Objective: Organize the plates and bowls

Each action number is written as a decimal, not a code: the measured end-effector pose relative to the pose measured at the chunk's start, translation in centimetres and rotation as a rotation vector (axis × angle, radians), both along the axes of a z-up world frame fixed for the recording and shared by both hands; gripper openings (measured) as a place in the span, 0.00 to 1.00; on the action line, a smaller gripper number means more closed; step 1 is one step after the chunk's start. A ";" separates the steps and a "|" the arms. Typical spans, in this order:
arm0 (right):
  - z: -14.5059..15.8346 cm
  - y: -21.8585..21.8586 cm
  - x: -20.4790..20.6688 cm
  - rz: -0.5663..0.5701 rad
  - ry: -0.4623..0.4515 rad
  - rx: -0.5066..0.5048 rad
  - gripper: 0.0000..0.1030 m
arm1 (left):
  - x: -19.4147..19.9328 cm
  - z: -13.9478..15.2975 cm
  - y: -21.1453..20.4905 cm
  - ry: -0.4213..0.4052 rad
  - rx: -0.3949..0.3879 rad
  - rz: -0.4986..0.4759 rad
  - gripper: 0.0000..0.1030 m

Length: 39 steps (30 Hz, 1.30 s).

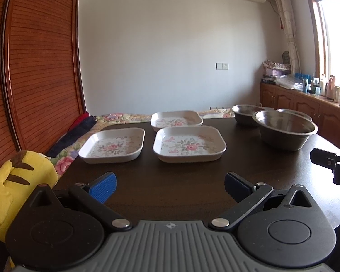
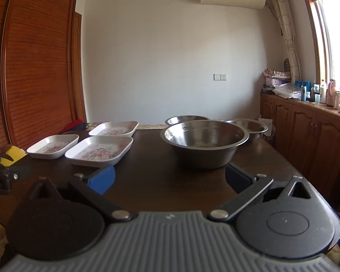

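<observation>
Three square floral plates lie apart on the dark table (image 1: 170,185): a left plate (image 1: 112,144), a middle plate (image 1: 189,143) and a far plate (image 1: 176,117). Three steel bowls stand to the right: a large near bowl (image 1: 285,129), one behind it (image 1: 247,113), and a third bowl (image 1: 294,112) mostly hidden. My left gripper (image 1: 170,187) is open above the table's near edge, short of the plates. My right gripper (image 2: 170,179) is open just in front of the large bowl (image 2: 204,142). The plates (image 2: 99,150) show to its left.
A yellow plush toy (image 1: 13,195) and flowered bedding (image 1: 65,161) lie left of the table, by a wooden slatted wardrobe (image 1: 34,68). Wooden cabinets (image 2: 306,131) with bottles line the right wall under a window. My right gripper's side (image 1: 333,165) shows at the left view's right edge.
</observation>
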State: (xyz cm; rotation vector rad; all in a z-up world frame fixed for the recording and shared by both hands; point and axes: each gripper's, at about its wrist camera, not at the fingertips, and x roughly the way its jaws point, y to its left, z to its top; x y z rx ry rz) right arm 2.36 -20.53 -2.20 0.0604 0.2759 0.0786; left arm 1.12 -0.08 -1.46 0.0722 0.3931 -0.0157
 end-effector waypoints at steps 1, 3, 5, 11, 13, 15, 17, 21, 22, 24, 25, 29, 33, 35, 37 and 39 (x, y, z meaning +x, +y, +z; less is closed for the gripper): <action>0.0 0.0 0.1 0.009 0.004 0.006 1.00 | 0.2 -0.1 0.0 0.010 0.001 -0.006 1.00; 0.0 0.4 0.3 0.028 0.005 -0.003 1.00 | 0.6 -0.2 0.0 0.025 0.006 -0.015 1.00; 0.1 0.6 0.7 0.048 0.004 -0.008 1.00 | 0.9 -0.3 0.0 0.035 0.012 -0.025 1.00; 0.3 1.4 2.2 0.117 0.023 -0.003 1.00 | 2.1 -0.2 0.1 0.079 0.012 -0.051 1.00; 0.5 1.7 2.6 0.136 0.022 -0.010 1.00 | 2.5 -0.1 0.1 0.089 0.020 -0.048 1.00; 0.7 2.0 3.0 0.154 0.019 -0.022 1.00 | 2.9 0.0 0.1 0.095 0.033 -0.044 1.00; 0.9 2.3 3.5 0.173 0.020 -0.032 1.00 | 3.4 0.3 0.3 0.103 0.038 -0.041 1.00; 1.3 2.8 4.2 0.207 0.024 -0.039 1.00 | 4.3 0.7 0.6 0.107 0.033 -0.047 1.00; 1.4 3.0 4.5 0.213 0.026 -0.041 1.00 | 4.6 0.8 0.6 0.110 0.036 -0.050 1.00; 1.5 3.1 5.1 0.227 0.036 -0.045 1.00 | 5.1 0.8 0.8 0.120 0.037 -0.056 1.00; 1.5 3.2 5.4 0.234 0.040 -0.047 1.00 | 5.4 1.0 0.8 0.125 0.035 -0.057 1.00; 1.9 3.5 6.6 0.276 0.066 -0.057 1.00 | 6.8 1.3 1.5 0.135 0.035 -0.061 1.00; 2.6 4.2 7.7 0.328 0.076 -0.066 1.00 | 8.4 1.7 2.6 0.138 0.053 -0.047 1.00; 2.9 4.7 8.3 0.348 0.077 -0.074 1.00 | 9.4 1.8 3.1 0.143 0.075 -0.030 1.00; 3.1 5.1 8.9 0.368 0.082 -0.076 1.00 | 10.4 2.0 3.8 0.145 0.087 -0.022 1.00; 3.2 5.7 9.6 0.385 0.089 -0.083 0.99 | 11.2 2.2 4.5 0.139 0.088 -0.023 1.00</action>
